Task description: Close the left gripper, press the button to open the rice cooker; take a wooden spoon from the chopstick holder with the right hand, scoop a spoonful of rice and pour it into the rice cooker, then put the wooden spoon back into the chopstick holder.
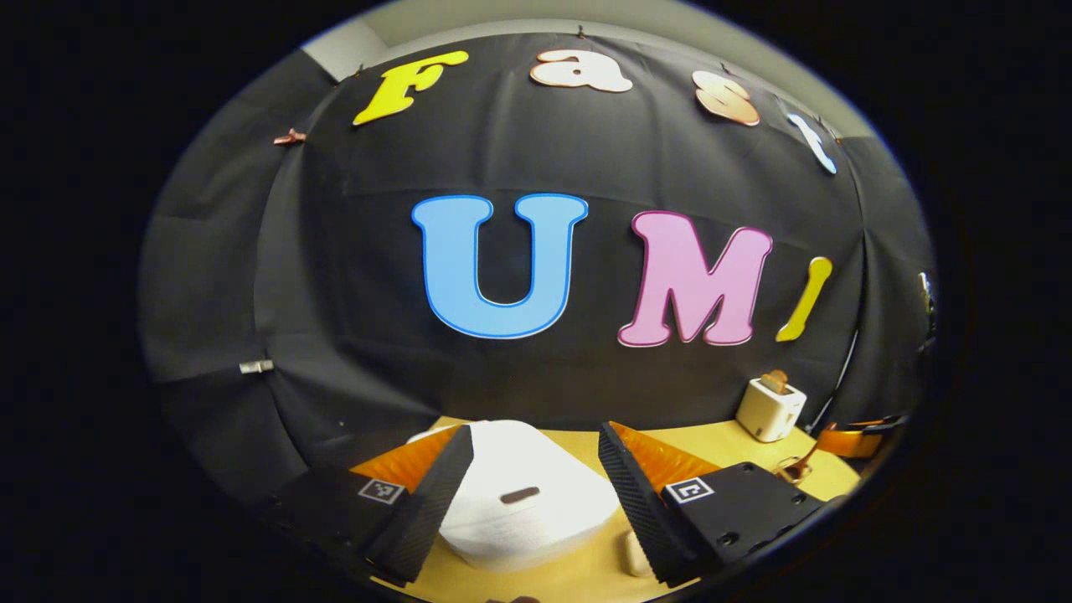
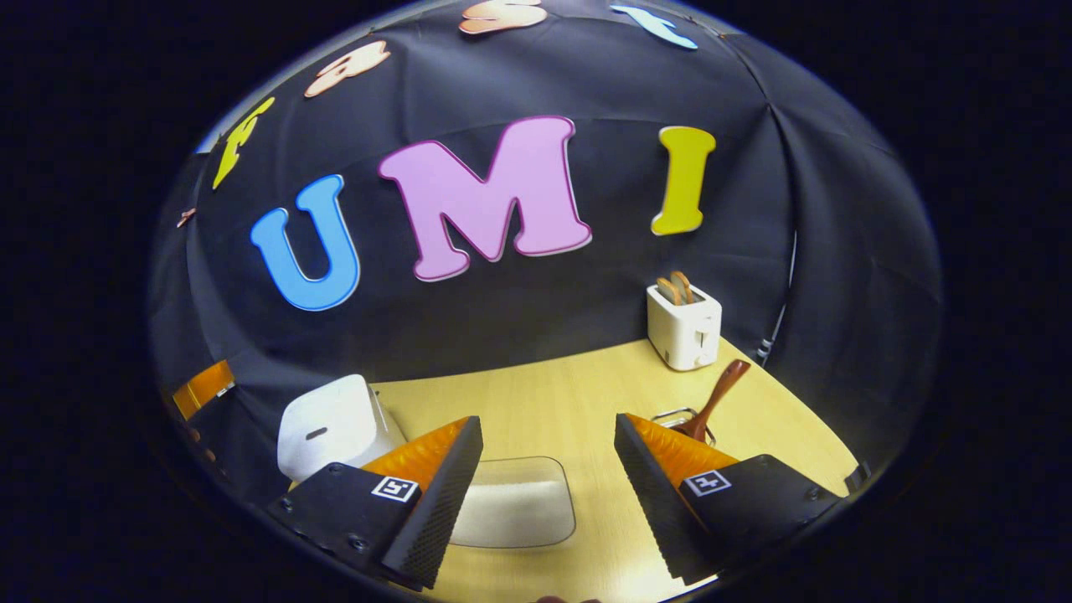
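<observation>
Left gripper view: the left gripper (image 1: 536,494) hangs spread wide over the white rice cooker (image 1: 523,502), whose lid is down.

Right gripper view: the right gripper (image 2: 548,494) is parted and empty above a clear container of rice (image 2: 519,502); the wooden spoon (image 2: 712,398) stands in the chopstick holder (image 2: 670,416) near a toaster (image 2: 682,327). This fits either before pressing or after finishing. No brand is legible.

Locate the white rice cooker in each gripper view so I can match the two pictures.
Left gripper view: the rice cooker sits bottom centre, between the left gripper's open fingers, lid down.
Right gripper view: it stands at lower left, beyond the right gripper's left finger.
Shared landmark: the white toaster against the back wall, right of the cooker in both.
</observation>
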Available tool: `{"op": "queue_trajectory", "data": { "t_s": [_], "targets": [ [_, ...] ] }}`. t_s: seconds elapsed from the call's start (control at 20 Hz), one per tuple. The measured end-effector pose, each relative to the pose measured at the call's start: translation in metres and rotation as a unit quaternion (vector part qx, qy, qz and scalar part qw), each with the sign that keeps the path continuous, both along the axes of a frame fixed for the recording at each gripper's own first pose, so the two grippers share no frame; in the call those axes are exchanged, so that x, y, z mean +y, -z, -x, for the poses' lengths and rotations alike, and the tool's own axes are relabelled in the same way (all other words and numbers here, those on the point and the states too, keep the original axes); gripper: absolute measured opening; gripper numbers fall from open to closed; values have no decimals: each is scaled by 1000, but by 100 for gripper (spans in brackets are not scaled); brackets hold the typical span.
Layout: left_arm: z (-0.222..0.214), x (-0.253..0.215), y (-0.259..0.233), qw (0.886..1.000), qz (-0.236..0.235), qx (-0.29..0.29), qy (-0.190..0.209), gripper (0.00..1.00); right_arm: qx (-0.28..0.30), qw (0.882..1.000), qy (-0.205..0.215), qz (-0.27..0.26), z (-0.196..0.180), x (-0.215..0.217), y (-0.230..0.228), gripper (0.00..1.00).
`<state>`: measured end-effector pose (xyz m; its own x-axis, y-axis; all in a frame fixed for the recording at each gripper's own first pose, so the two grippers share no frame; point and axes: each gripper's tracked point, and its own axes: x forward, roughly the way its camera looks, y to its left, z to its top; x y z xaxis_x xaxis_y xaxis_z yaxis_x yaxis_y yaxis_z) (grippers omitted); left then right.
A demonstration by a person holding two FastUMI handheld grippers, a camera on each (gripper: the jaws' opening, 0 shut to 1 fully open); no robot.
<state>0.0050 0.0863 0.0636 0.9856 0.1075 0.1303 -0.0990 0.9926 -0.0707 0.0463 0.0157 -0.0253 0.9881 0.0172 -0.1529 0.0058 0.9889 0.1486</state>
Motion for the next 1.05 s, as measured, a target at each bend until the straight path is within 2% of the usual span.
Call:
{"op": "queue_trajectory", "data": {
  "t_s": [0.2, 0.4, 0.6, 0.75, 1.05],
  "targets": [
    [33, -28, 27, 998, 46, -12, 52, 95, -25, 999, -9, 28, 29, 21, 0, 99],
    [45, -47, 59, 996, 28, 6, 82, 95, -16, 998, -12, 65, 57, 25, 23, 99],
    [44, -70, 70, 992, 29, 25, 121, 95, 20, 998, -24, 56, 71, 32, 48, 99],
    [46, -91, 84, 985, 44, 51, 159, 95, 50, 996, -49, 57, 84, 39, 69, 98],
    [51, -91, 110, 982, 59, 86, 158, 95, 63, 995, -54, 60, 85, 33, 73, 99]
  ]
}}
